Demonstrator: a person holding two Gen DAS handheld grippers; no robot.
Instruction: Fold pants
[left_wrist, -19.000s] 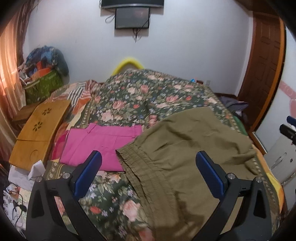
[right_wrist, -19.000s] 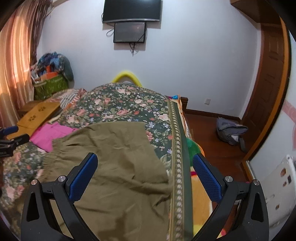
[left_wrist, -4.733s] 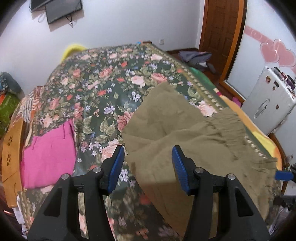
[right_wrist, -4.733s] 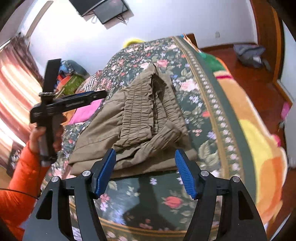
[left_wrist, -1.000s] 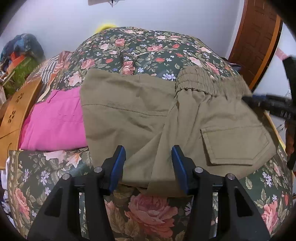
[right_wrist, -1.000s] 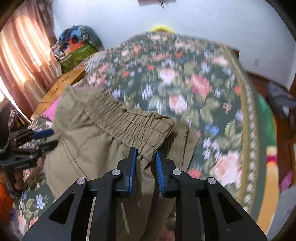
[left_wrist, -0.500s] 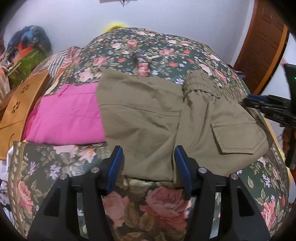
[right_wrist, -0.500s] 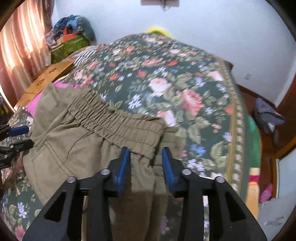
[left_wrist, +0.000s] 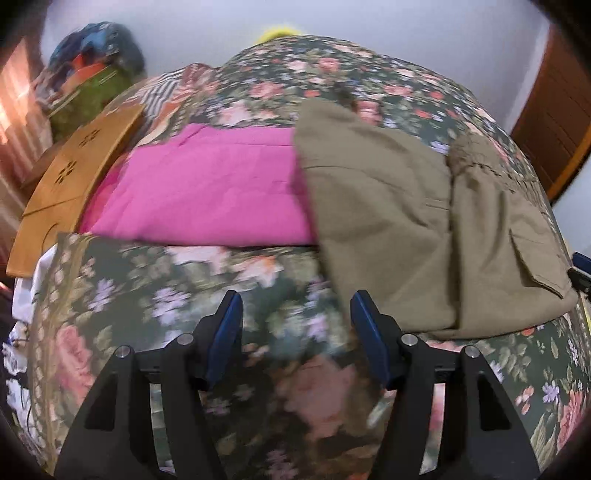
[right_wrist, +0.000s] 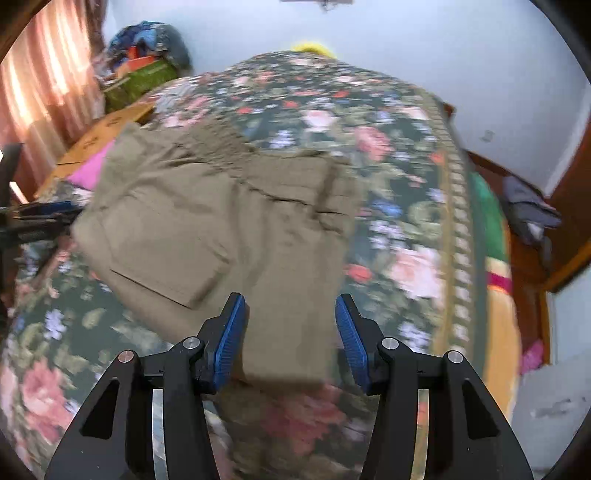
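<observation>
The olive pants (left_wrist: 417, 225) lie folded on the floral bedspread (left_wrist: 177, 295), cargo pocket up, elastic waistband toward the far side. They also show in the right wrist view (right_wrist: 221, 221). My left gripper (left_wrist: 297, 332) is open and empty, above the bedspread just left of the pants' near edge. My right gripper (right_wrist: 288, 332) is open and empty, over the pants' near edge. The left gripper shows at the left edge of the right wrist view (right_wrist: 44, 214).
A folded pink garment (left_wrist: 207, 192) lies left of the pants, partly under them. A wooden lap tray (left_wrist: 70, 177) and a pile of clothes (left_wrist: 92, 74) are at the far left. A door (left_wrist: 554, 122) and clothes on the floor (right_wrist: 528, 210) are to the right.
Both grippers have pulled back from the pants and opened wider. The left one has swung left, so the pants now sit at its right. The right one let go of the waistband.
</observation>
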